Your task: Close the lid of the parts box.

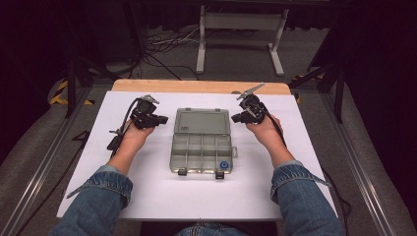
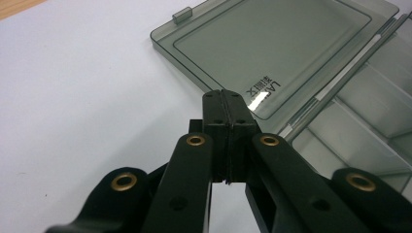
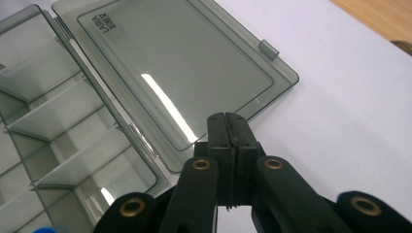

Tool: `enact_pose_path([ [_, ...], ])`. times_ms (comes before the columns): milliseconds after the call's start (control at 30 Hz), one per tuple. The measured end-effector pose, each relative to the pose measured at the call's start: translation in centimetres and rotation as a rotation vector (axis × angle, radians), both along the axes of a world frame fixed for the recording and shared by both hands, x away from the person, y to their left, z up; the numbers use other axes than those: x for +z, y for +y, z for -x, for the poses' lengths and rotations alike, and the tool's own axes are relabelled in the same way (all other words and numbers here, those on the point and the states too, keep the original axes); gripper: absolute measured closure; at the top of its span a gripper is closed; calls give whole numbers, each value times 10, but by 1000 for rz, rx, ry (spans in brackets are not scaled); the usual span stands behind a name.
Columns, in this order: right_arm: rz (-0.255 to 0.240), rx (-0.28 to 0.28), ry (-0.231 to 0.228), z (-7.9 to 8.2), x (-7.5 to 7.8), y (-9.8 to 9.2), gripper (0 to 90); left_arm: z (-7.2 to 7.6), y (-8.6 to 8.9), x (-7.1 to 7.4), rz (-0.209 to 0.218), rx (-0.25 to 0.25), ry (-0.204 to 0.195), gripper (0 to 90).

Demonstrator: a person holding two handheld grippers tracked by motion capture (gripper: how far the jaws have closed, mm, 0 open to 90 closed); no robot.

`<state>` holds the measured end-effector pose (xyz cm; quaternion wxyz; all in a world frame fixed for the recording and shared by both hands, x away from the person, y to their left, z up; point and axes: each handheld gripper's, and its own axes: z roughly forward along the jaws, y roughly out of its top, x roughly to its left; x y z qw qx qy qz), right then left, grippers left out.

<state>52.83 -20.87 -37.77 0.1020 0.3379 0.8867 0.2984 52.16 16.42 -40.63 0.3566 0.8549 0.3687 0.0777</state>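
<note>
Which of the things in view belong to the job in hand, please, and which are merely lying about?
In the job:
- compartment box, lying open
- its lid, folded back flat on the table
- blue piece in a front compartment
- left gripper and right gripper, both shut, flanking the lid

Lying about:
- cables on the floor
- white stand beyond the table

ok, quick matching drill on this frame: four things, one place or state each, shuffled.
1. smoky clear plastic lid
2. small blue round part
3. left hand-held gripper
4. bare wooden table edge

a. jaws shut, left of the lid
b. far side, beyond the white sheet
c. near-right compartment
d. lying open and flat

Pairs: 1-d, 2-c, 3-a, 4-b
</note>
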Motion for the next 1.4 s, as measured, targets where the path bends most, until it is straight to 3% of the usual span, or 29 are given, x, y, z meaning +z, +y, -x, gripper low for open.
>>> enact_pose_path([
  [133,11,-8,15,-3,-6,0,900,-4,-2,-4,-15,-4,5,896],
  [267,19,-9,32,-7,-11,-1,900,-7,-1,-8,13,7,17,896],
  [933,49,-12,90,-17,-30,-1,894,-16,-14,-27,-53,-15,80,896],
  [1400,79,-6,130,-22,-43,0,894,-19,-17,-34,-63,-18,99,896],
])
